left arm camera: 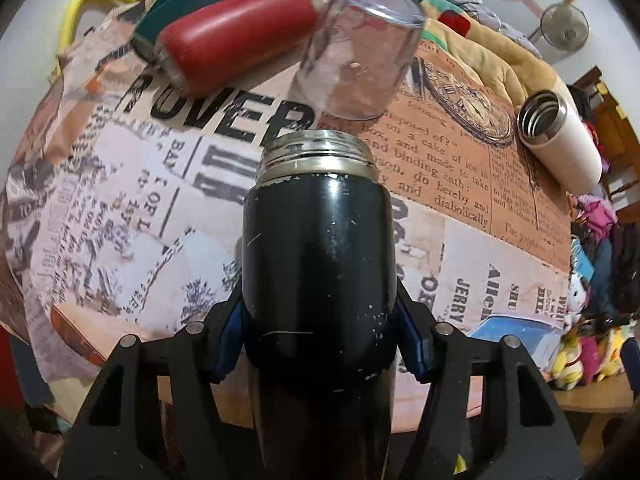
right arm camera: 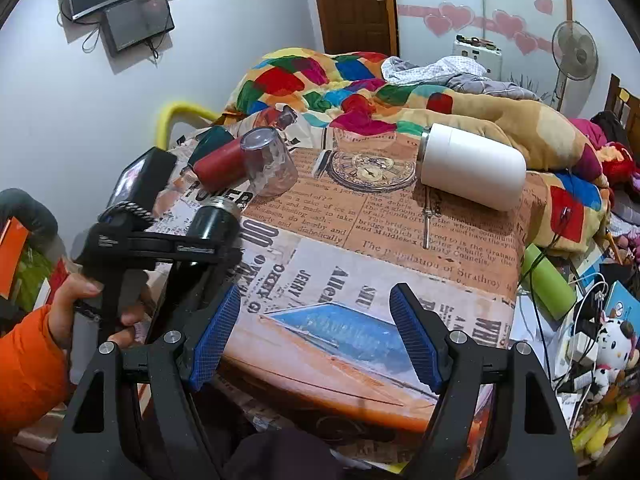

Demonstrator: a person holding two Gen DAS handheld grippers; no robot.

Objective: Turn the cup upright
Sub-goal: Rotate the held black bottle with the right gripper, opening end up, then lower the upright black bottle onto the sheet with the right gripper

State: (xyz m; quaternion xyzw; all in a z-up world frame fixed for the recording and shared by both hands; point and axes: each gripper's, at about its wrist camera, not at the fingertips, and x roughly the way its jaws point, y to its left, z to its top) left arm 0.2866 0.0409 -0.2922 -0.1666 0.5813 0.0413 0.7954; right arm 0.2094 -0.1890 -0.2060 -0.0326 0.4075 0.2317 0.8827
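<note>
My left gripper [left arm camera: 320, 344] is shut on a black steel cup [left arm camera: 318, 264] with a threaded silver mouth, held with the mouth pointing forward and up over the table. The same cup [right arm camera: 214, 220] shows in the right wrist view, tilted in the left gripper [right arm camera: 160, 246]. My right gripper [right arm camera: 316, 336] is open and empty above the near edge of the newspaper-print tablecloth [right arm camera: 380, 240]. A clear glass [left arm camera: 356, 52] stands upside down just beyond the black cup.
A red cup [left arm camera: 236, 36] and a green cup [left arm camera: 180, 4] lie on their sides at the back left. A white flask [right arm camera: 472, 166] lies on its side at the back right. A colourful blanket [right arm camera: 360, 88] is heaped behind the table. Clutter and a green bottle [right arm camera: 548, 284] lie on the right.
</note>
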